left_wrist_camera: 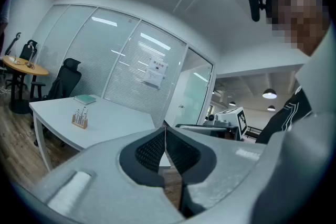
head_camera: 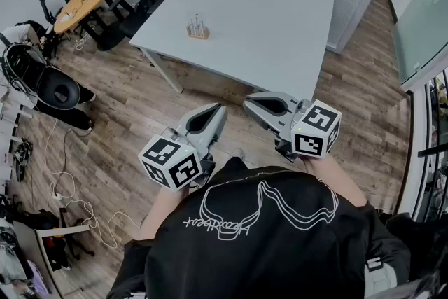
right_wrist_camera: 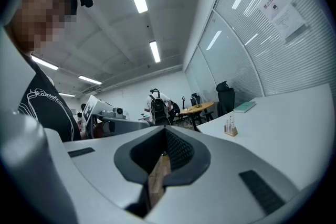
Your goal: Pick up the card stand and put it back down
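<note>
The left gripper [head_camera: 221,108] and right gripper [head_camera: 247,103] are both pressed together on nothing, held over the floor short of the table [head_camera: 280,24]. The card stand [head_camera: 198,29] sits well ahead on it. It looks light and stiff, a small wooden block with thin uprights. I'd pinch the block's sides, not the uprights.

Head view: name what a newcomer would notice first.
The left gripper and right gripper, both shut and empty, sit side by side above the wood floor, just ahead of the person. Beyond them a small wooden card stand stands on the white table.
</note>
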A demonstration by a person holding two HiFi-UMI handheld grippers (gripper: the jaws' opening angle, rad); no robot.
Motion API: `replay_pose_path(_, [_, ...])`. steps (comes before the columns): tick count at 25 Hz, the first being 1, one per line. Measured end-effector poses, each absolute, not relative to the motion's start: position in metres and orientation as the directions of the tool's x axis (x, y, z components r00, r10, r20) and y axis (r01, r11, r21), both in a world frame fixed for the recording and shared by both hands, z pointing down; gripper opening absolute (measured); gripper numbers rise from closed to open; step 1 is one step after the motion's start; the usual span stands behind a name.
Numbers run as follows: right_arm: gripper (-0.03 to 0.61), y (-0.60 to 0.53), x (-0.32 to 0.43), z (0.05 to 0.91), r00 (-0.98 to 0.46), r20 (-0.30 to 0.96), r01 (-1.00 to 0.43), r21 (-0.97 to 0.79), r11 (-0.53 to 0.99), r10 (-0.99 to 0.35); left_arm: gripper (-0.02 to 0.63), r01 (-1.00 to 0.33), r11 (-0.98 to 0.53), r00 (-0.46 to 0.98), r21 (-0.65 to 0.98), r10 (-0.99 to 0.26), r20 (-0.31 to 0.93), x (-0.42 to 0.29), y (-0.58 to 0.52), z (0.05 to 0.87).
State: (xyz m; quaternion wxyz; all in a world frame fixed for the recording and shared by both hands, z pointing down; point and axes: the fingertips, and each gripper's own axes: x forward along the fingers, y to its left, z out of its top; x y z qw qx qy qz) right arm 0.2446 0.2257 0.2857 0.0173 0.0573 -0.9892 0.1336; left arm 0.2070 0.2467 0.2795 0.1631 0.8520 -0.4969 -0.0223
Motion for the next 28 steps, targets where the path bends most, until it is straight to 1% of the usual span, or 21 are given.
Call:
replay_pose_path(21, [0.009,0.234,0.243,0.282,-0.994,0.04,-0.113,-0.267,0.957,-0.106,0.017,-0.849,-0.452,0.499,0.276,-0.856,0.133,0.209,0.256,0.278])
replay_pose_path(28, [0.009,0.211,0.225,0.293,-0.991,0.065,-0.132,-0.292,0.947,-0.118,0.017,-0.837,-0.455,0.511,0.305,-0.849,0.135,0.189,0.231,0.287])
